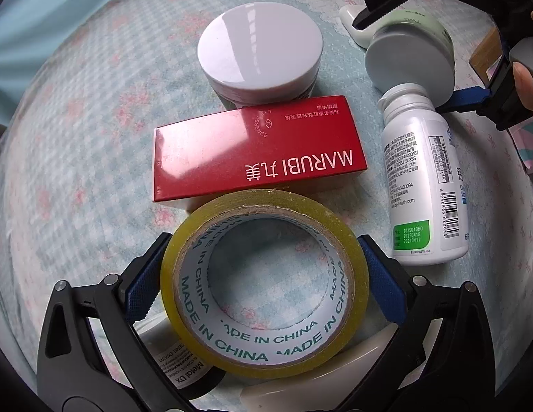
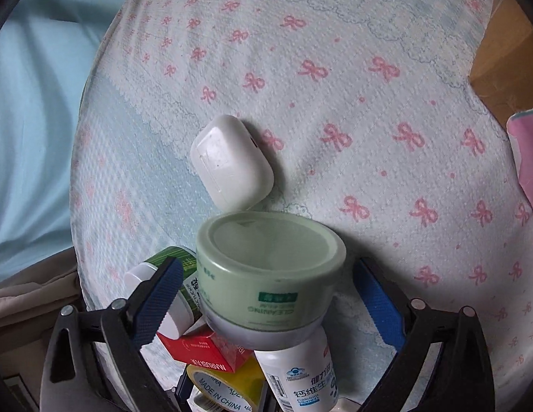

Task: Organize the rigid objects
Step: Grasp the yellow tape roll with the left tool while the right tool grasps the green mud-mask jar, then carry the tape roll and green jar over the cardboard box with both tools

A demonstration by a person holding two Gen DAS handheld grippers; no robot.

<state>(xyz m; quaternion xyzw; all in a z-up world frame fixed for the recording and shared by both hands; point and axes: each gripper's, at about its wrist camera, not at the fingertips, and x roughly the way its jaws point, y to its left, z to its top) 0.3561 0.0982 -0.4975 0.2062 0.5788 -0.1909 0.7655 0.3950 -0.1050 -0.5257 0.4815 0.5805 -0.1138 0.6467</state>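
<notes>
- Tape roll (image 1: 264,285): yellowish, "MADE IN CHINA" core, between my left gripper (image 1: 264,288), spread wide.
- Green jar (image 2: 269,274): inverted, grey lid, between my right gripper (image 2: 266,305), pads apart.

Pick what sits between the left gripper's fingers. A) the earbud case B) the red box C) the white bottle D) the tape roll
D: the left gripper straddles the tape roll, a blue pad on each side, while the red box and white bottle lie beyond it.
</notes>
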